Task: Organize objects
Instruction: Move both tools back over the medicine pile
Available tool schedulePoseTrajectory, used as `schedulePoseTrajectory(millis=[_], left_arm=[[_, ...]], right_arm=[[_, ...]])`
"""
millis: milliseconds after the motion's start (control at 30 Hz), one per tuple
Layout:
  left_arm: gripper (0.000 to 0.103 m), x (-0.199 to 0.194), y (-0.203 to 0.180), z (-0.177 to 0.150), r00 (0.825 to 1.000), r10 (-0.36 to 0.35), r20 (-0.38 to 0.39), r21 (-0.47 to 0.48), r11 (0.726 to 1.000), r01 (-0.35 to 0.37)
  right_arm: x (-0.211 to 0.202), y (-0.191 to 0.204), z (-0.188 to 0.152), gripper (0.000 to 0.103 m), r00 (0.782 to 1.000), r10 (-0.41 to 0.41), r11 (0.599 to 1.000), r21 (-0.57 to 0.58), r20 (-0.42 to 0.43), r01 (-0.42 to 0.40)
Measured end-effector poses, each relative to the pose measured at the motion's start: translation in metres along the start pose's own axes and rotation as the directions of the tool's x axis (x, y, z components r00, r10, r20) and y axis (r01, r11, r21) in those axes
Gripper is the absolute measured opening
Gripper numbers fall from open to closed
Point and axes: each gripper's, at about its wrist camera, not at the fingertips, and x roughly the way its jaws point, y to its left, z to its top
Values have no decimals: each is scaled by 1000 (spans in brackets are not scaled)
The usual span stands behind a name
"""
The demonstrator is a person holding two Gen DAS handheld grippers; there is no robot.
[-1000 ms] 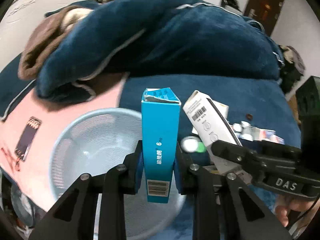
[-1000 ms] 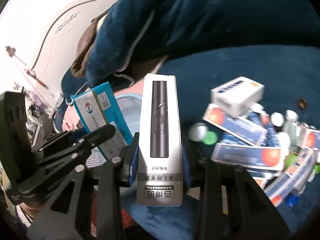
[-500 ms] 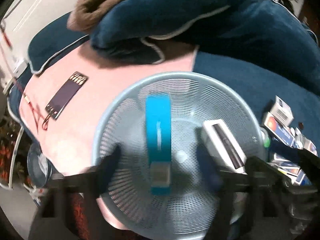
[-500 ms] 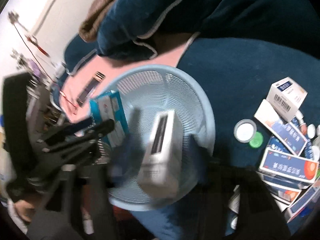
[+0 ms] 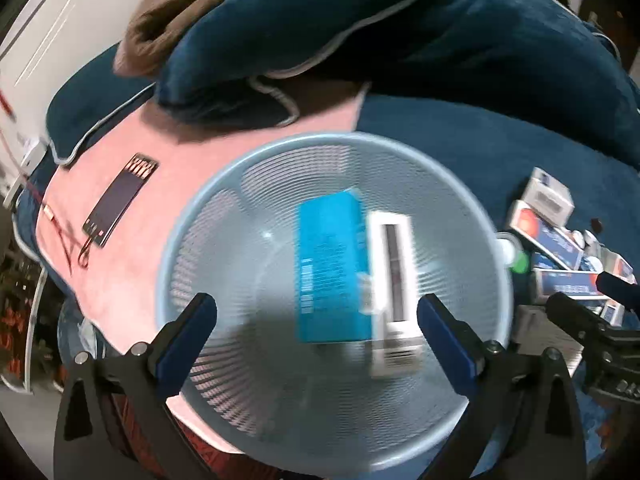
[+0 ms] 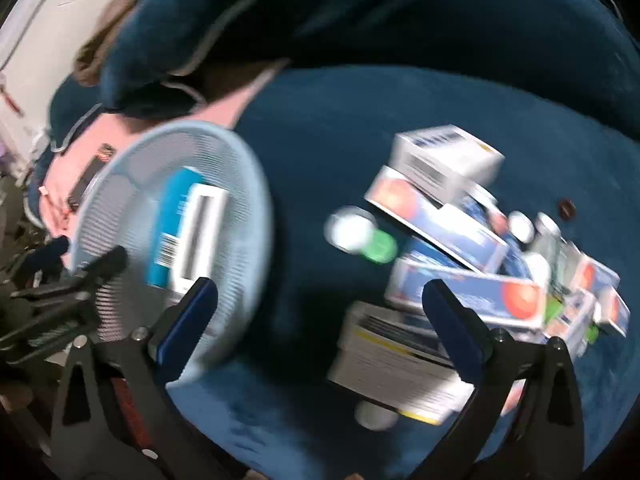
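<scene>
Both the left tongs (image 5: 316, 316) and right tongs (image 6: 320, 300) gape wide, holding nothing. The blue box (image 5: 330, 268) and white box (image 5: 394, 292) lie side by side inside the basket (image 5: 192, 216), away from its rim. Open blue bedding (image 6: 312, 152) separates the basket from the pile of boxes (image 6: 460, 240).

Pale blue mesh basket (image 5: 192, 216); bright blue box (image 5: 330, 264); white box (image 5: 394, 292) with dark stripe; pink cloth (image 5: 120, 264); navy blanket (image 5: 460, 36).

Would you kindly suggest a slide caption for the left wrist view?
Open left gripper above the mesh basket, where a blue box and white box lie side by side.
</scene>
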Motion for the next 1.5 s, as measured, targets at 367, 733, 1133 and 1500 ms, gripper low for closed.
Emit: schedulePoseTrajectory(millis=[367, 733, 1133, 1500], left_arm=[[102, -14, -72, 8, 998, -56, 34, 117, 992, 51], [102, -22, -113, 1, 997, -65, 44, 193, 980, 55], [102, -15, -175, -13, 987, -145, -76, 297, 941, 161], [102, -5, -227, -25, 961, -207, -183, 334, 906, 259]], right_arm=[[-13, -61, -20, 103, 993, -118, 989, 81, -23, 120], [-25, -88, -34, 103, 991, -131, 985, 111, -25, 133], [-35, -129, -48, 103, 989, -145, 975, 165, -28, 148], [-47, -177, -64, 103, 990, -139, 956, 258, -33, 143]])
